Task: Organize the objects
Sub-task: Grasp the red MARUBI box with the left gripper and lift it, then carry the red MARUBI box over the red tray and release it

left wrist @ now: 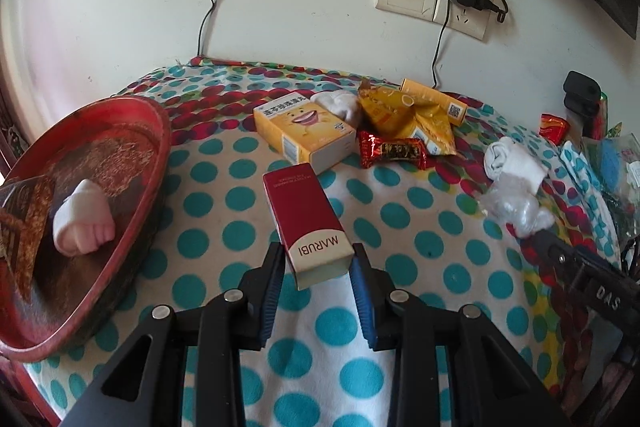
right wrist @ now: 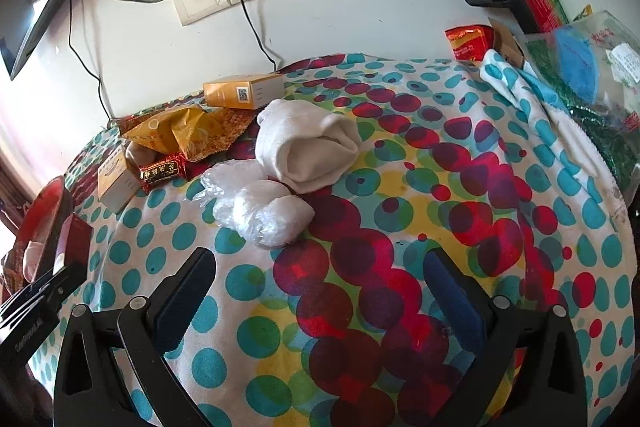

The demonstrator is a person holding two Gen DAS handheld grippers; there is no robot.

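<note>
Left wrist view: we see a dotted cloth [left wrist: 400, 227] covering the table, with a white wall [left wrist: 280, 7] behind it. At the left sits a red tray [left wrist: 152, 163] holding a pink-and-white sock [left wrist: 82, 217]. Our left gripper [left wrist: 318, 263] clamps a red box [left wrist: 306, 215] at its near end, lifted above the cloth just right of the tray. Farther back lie a yellow box [left wrist: 304, 131], a yellow wrapper [left wrist: 404, 115] and a red candy [left wrist: 392, 149], close together. In the right wrist view, our right gripper [right wrist: 320, 267] hangs with fingers wide apart and nothing between them, over the cloth. Just beyond it rest a white sock [right wrist: 308, 147] and a plastic bag [right wrist: 260, 207], touching.
</note>
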